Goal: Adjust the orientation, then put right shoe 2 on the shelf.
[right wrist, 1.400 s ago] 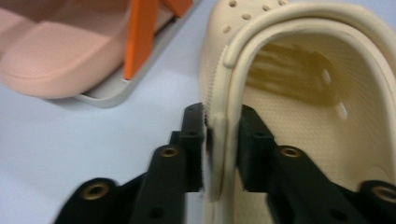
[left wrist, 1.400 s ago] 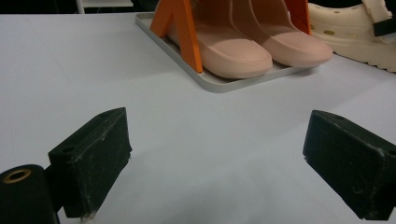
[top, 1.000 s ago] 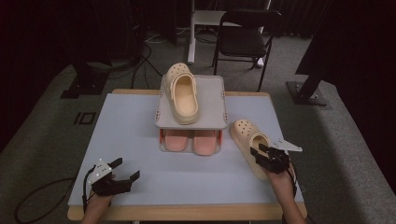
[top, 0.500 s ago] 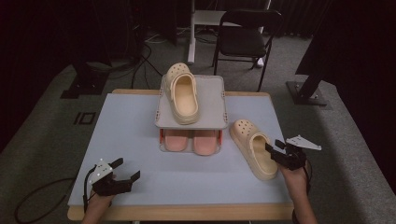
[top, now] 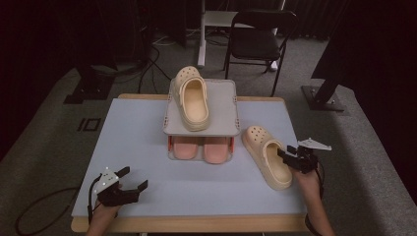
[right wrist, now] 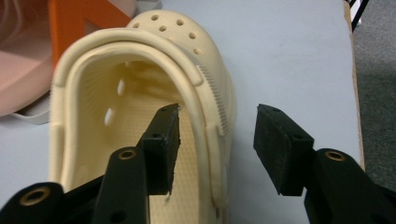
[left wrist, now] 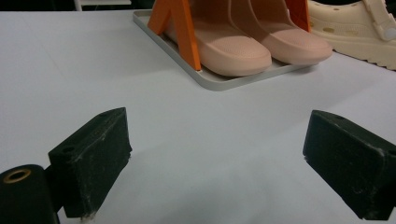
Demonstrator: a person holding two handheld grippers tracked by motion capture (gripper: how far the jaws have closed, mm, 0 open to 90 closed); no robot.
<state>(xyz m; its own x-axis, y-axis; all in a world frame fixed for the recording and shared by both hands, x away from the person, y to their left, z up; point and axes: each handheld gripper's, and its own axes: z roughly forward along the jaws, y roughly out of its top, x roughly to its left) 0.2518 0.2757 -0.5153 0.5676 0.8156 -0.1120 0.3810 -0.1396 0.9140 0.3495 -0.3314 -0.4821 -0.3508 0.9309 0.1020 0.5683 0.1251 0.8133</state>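
R gripper (right wrist: 215, 144) view: clog (right wrist: 140, 116) heel cut off by bottom edge, just below the fingers (right wrist: 161, 149); whether either pad touches its side wall can't be told. L gripper (left wrist: 224, 163) view: pink slippers (left wrist: 247, 42) ahead of the fingers, heels cut off at top edge.

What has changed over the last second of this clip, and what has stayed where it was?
The right gripper has drawn back from over the heel of the loose cream clog toward the table's right edge. Its jaws now straddle the clog's right side wall without pressing it. The clog seems hardly shifted. The left gripper, the rack, the clog on top and the pink slippers stayed put.
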